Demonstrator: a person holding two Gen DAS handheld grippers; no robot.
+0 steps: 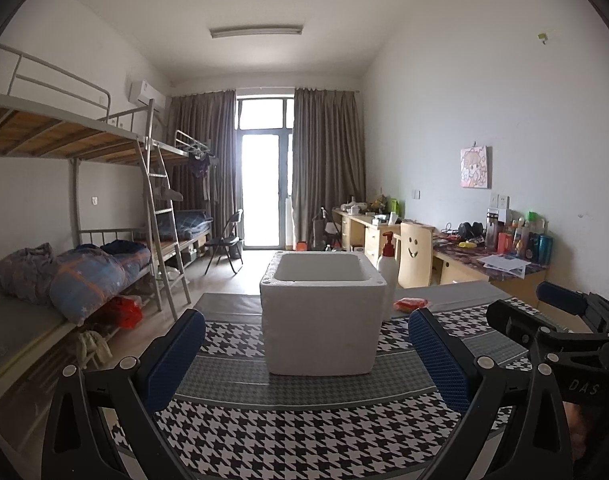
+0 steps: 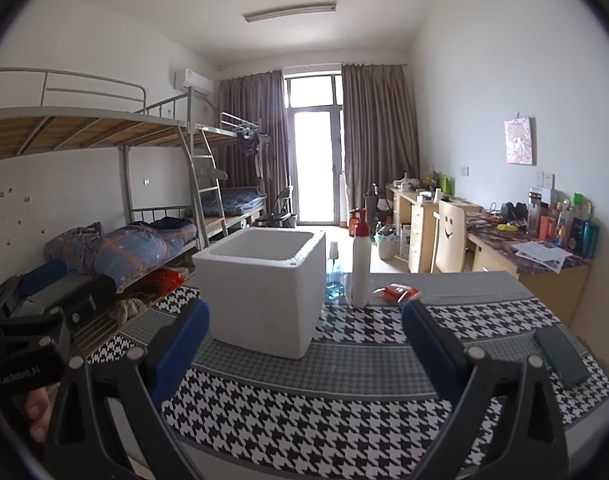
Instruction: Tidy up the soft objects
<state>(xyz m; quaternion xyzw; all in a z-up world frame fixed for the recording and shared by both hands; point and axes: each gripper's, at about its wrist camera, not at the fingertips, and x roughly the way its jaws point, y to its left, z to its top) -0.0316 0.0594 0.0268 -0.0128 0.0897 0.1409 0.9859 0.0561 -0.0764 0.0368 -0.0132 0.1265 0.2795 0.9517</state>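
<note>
A white foam box (image 1: pixel 322 316) stands open and apparently empty mid-table on a houndstooth cloth (image 1: pixel 304 432); an orange packet (image 2: pixel 398 292) lies beyond it beside a pump bottle (image 2: pixel 360 268). Nothing looks sorted yet. Left gripper (image 1: pixel 304 354) and right gripper (image 2: pixel 304 344) hover wide, holding nothing.
</note>
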